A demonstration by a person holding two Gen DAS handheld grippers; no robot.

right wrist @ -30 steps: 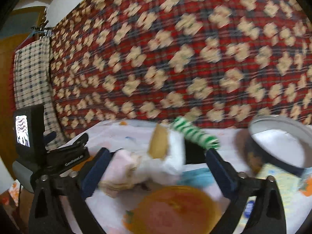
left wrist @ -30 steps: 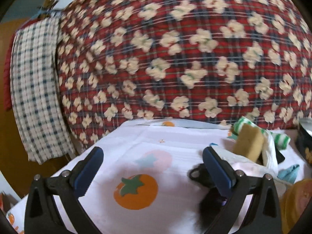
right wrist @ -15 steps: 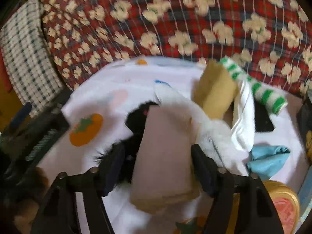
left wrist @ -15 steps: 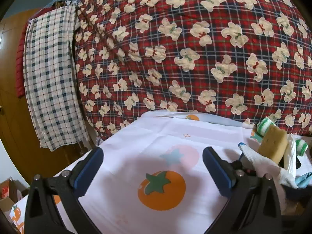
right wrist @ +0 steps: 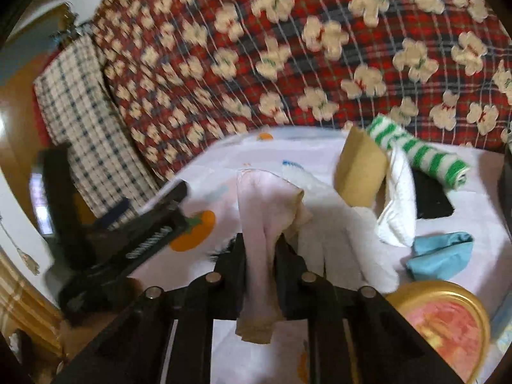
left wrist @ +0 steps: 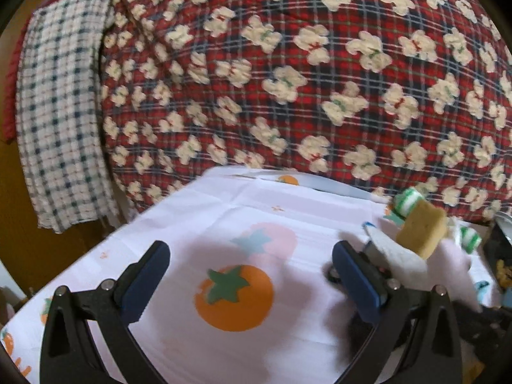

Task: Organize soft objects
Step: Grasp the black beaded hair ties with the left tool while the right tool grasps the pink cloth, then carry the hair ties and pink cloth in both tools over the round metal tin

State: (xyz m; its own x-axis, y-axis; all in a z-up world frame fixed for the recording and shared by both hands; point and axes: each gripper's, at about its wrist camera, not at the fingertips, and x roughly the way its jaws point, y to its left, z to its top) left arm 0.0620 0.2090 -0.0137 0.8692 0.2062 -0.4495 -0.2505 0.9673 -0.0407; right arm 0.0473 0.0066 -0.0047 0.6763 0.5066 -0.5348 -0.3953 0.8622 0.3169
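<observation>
My right gripper (right wrist: 260, 243) is shut on a pale pink cloth (right wrist: 256, 211) and holds it above the white fruit-print tablecloth (right wrist: 208, 166). Behind it lie a white glove (right wrist: 339, 236), a tan sponge (right wrist: 361, 169), a green-and-white striped roll (right wrist: 422, 153), a white cloth (right wrist: 396, 204), a black cloth (right wrist: 428, 195) and a blue cloth (right wrist: 441, 256). My left gripper (left wrist: 249, 275) is open and empty over the orange fruit print (left wrist: 235, 297). It shows at the left of the right wrist view (right wrist: 134, 240). The sponge (left wrist: 420, 230) and striped roll (left wrist: 408, 201) lie to its right.
A red plaid quilt with cream flowers (left wrist: 304, 73) rises behind the table. A checked towel (left wrist: 60, 112) hangs at the left. A gold-rimmed round lid (right wrist: 444, 323) sits at the front right. A dark container (right wrist: 505, 179) stands at the right edge.
My right gripper has come down onto the pile, shut on the pale pink cloth and lifted it. My left gripper stayed open and shifted slightly.
</observation>
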